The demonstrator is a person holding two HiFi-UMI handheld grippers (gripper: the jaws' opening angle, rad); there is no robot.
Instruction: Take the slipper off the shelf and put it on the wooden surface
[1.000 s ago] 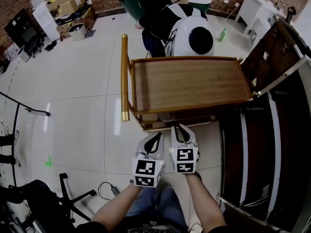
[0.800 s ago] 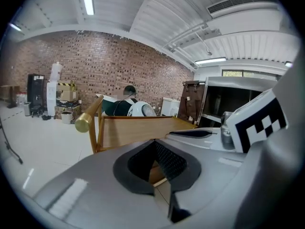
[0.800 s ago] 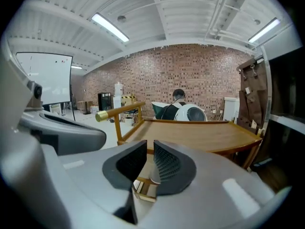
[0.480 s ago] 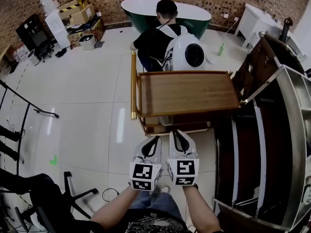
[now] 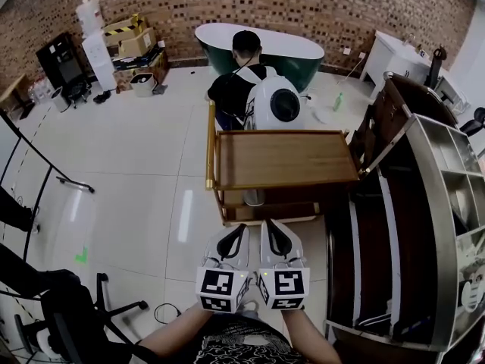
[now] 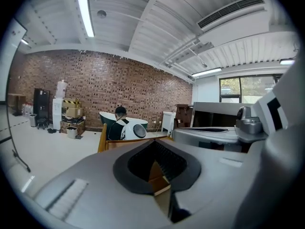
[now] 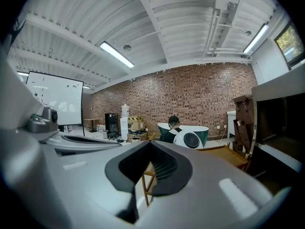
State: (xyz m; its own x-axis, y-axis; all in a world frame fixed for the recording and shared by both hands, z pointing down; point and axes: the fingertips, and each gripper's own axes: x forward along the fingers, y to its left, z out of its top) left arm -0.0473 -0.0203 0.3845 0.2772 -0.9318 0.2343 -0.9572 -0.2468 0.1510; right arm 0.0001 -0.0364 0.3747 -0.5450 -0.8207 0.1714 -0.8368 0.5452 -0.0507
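A tiled room with a brick back wall [image 5: 303, 6] fills the head view. A green-and-white bathtub [image 5: 261, 44] stands against that wall at upper centre, and cardboard boxes [image 5: 129, 36] are stacked at the upper left. In the middle stands a wooden cart [image 5: 210, 146]. Its top is a bare wooden surface [image 5: 284, 158] with a raised rim. A seated person [image 5: 235, 89] with a white backpack [image 5: 274, 106] is just behind the cart. A dark shelf unit [image 5: 424, 203] runs down the right edge of the frame, and an office chair [image 5: 83, 309] shows at the lower left.

The slipper cannot be picked out for certain. A pale grey shape [image 5: 254, 197] lies on the cart's lower shelf [image 5: 265, 212], under the wooden surface, and is too small to identify.

The left gripper [image 5: 241, 229] and the right gripper [image 5: 268, 226] sit just beside each other at lower centre. They point up the frame toward the cart's near edge, clear of it. In the left gripper view the fingers [image 6: 167, 163] meet at their tips with nothing between them. In the right gripper view the fingers [image 7: 164, 168] have just been closing and now stand together, also empty. Only the cart and the floor show through the gap behind the tips.
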